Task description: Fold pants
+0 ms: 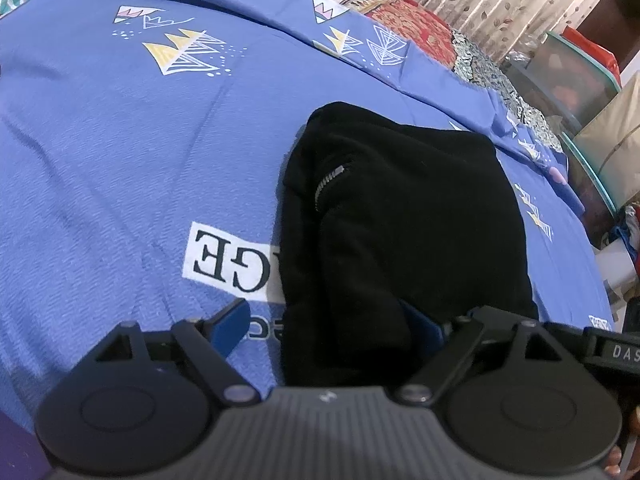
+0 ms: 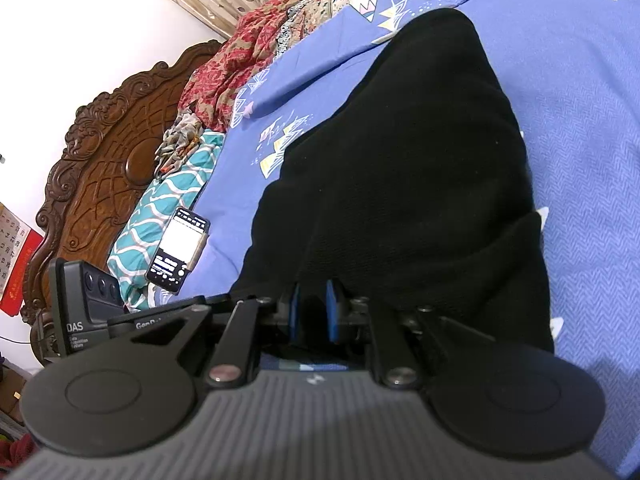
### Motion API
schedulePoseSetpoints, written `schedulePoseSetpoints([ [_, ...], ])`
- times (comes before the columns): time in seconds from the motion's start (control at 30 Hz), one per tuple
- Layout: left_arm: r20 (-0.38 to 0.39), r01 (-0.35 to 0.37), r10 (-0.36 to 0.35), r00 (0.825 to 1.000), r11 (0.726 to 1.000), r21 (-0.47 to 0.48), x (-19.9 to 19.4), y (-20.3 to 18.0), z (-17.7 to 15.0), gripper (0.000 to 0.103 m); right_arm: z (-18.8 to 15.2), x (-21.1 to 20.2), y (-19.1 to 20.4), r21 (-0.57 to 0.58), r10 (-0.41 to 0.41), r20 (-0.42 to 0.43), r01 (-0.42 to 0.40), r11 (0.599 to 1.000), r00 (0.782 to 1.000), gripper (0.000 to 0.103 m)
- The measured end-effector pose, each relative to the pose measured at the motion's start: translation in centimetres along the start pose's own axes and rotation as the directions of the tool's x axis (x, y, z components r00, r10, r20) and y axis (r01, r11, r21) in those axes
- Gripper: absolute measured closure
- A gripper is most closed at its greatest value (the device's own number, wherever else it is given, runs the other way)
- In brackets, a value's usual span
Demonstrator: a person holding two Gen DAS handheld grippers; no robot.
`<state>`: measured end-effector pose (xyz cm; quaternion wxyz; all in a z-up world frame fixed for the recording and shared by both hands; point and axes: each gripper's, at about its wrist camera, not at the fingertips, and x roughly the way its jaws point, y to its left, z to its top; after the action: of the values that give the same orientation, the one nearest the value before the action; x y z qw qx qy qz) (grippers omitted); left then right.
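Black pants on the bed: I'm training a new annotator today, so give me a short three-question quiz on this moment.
1. True or false: the left gripper is clamped on the black pants.
2. Which gripper has its jaws nearly together at the pants' edge: A left, B right?
3. What lies on the blue bedsheet near the headboard?

Key: 1 false, its jaws stand wide. 2 B. 3 A phone with a lit screen.
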<state>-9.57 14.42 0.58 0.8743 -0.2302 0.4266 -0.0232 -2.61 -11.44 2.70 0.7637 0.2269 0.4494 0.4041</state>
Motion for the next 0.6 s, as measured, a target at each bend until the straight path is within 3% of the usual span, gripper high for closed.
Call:
schedulePoseSetpoints([
  [0.2,-0.009,0.002,-0.001,1.000,1.000,0.004,0.1,-0.1,0.3,0.017,0.0,0.0,0.0,-0.005,-0.003,-0.002,0.003,1.000,1.000,0.087],
  [0.3,0.007,0.021,-0.021,1.000,1.000,-0.019,-0.8,0.2,0.7,0.016,0.2,-0.6,1.1,-0.059,-0.008,0.004,0.008,0.998,1.000,0.079],
  [0.37,0.038,0.040,-0.039,0.998,0.999,-0.022,-1.8,0.5,1.0,0.016,0.4,-1.9,2.3,-0.129,0.012,0.050,-0.006,0.992,0.999,0.049],
  [0.43,0.071,0.056,-0.055,0.996,0.998,-0.016,-2.8,0.8,1.6,0.014,0.7,-3.7,2.7,-0.169,0.010,0.122,0.011,0.986,0.992,0.039],
  [0.47,0.082,0.069,-0.067,0.994,0.998,-0.014,-3.1,1.0,2.0,0.011,0.9,-4.5,2.5,-0.170,0.001,0.155,0.026,0.985,0.988,0.038],
  [0.6,0.078,0.111,-0.108,0.991,0.994,-0.027,-2.7,1.6,4.1,0.000,2.1,-6.6,0.0,-0.076,-0.075,0.254,0.097,0.992,0.964,0.024],
])
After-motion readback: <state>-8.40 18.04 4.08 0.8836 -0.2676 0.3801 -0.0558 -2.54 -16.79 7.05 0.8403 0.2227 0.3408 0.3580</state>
